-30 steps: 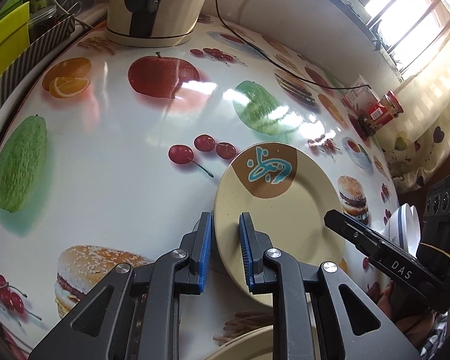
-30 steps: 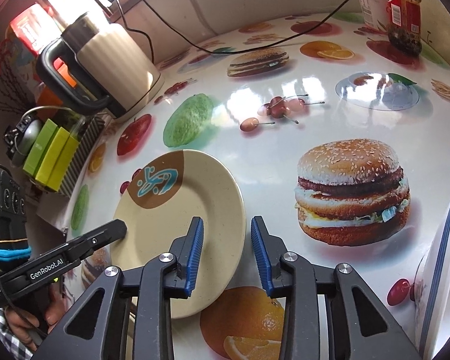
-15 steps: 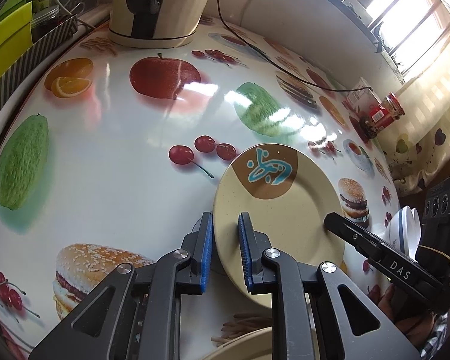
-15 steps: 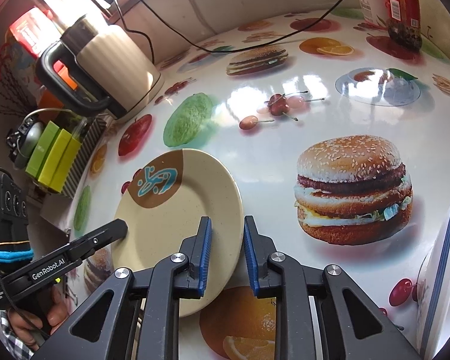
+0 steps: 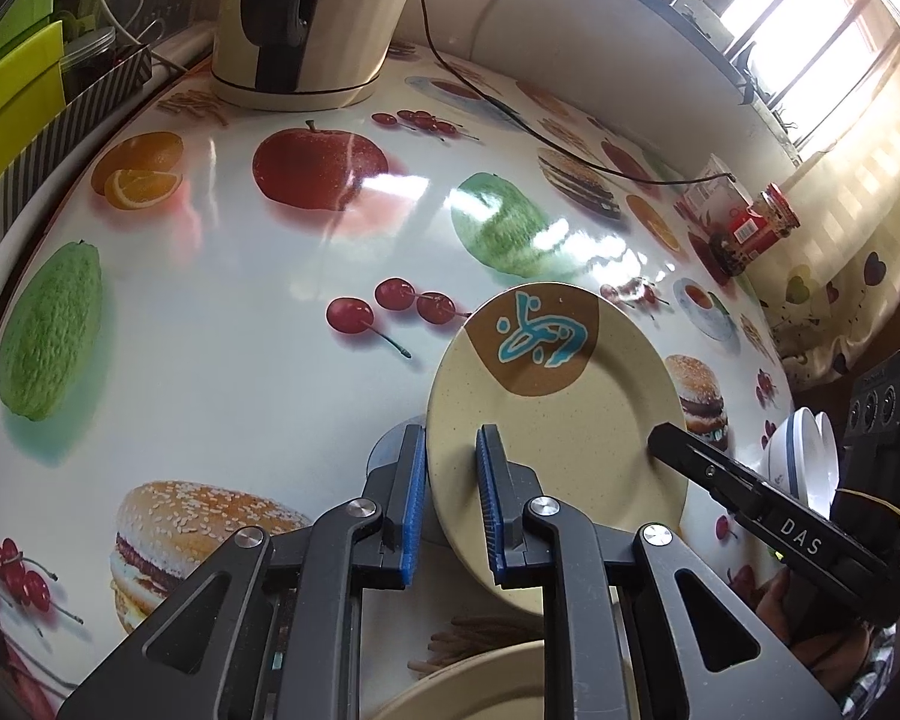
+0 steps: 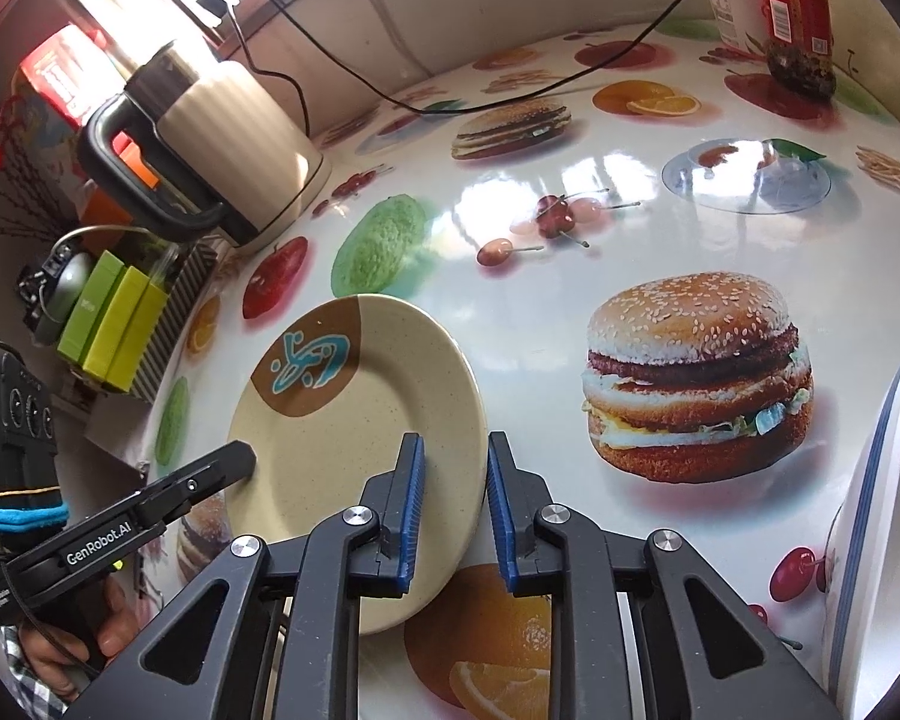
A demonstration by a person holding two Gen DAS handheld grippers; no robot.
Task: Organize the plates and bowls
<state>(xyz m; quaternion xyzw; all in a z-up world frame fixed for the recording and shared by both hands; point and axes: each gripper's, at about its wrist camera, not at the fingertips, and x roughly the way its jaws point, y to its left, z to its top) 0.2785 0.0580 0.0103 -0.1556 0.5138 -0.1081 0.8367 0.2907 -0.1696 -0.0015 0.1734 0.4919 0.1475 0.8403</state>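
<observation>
A beige plate (image 5: 570, 420) with a brown patch and a blue mark is held just above the printed tablecloth, near rim raised. My left gripper (image 5: 450, 492) is shut on its left rim. My right gripper (image 6: 453, 498) is shut on its right rim; the plate also shows in the right wrist view (image 6: 342, 432). Each gripper shows in the other's view. A second beige plate's (image 5: 480, 684) rim shows at the bottom edge below my left gripper. White bowls with a blue line (image 5: 804, 462) are stacked at the right, and their side fills the right edge of the right wrist view (image 6: 876, 510).
A cream electric kettle (image 5: 306, 18) (image 6: 222, 138) stands at the back with its black cord (image 6: 510, 96) across the table. A red-labelled jar (image 6: 795, 12) and a white cup (image 6: 729, 12) stand at the far side. Green boxes in a striped holder (image 6: 126, 330) sit at the left.
Both grippers have closed from open onto the plate's opposite rims. The plate has tilted up off the table and sits a little higher.
</observation>
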